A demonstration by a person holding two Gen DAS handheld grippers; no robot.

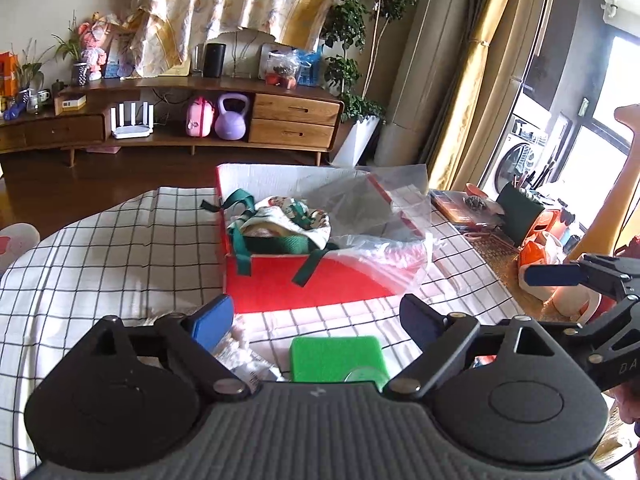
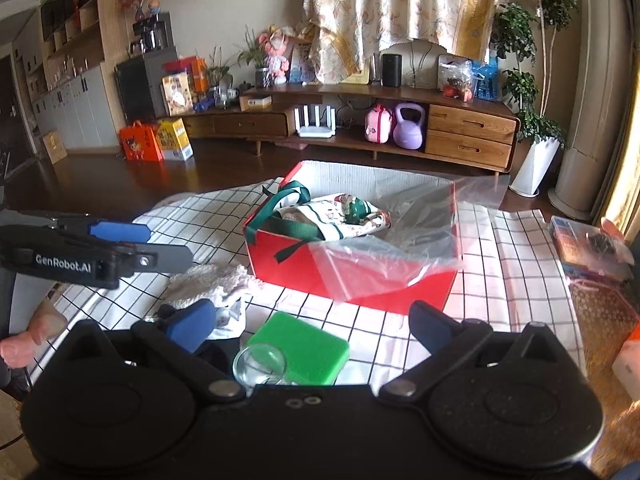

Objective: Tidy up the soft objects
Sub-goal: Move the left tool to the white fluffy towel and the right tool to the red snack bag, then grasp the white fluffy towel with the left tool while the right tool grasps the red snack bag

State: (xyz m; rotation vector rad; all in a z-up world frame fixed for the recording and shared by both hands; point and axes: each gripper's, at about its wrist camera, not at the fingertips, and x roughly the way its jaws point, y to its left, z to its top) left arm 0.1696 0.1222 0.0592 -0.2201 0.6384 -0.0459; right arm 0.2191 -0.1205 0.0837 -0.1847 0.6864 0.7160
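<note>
Reading "GenRobot.AI", the left gripper [image 2: 132, 240] (jaws spread, empty) nears the right gripper [image 2: 312, 326], likewise spread.

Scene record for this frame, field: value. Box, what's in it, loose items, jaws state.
box: red box on checked cloth
in box: printed bag with green straps; clear plastic bag draped over front wall
loose items: green sponge, glass, white knit cloth
left gripper: jaws open, empty
right gripper: jaws open, empty
</note>
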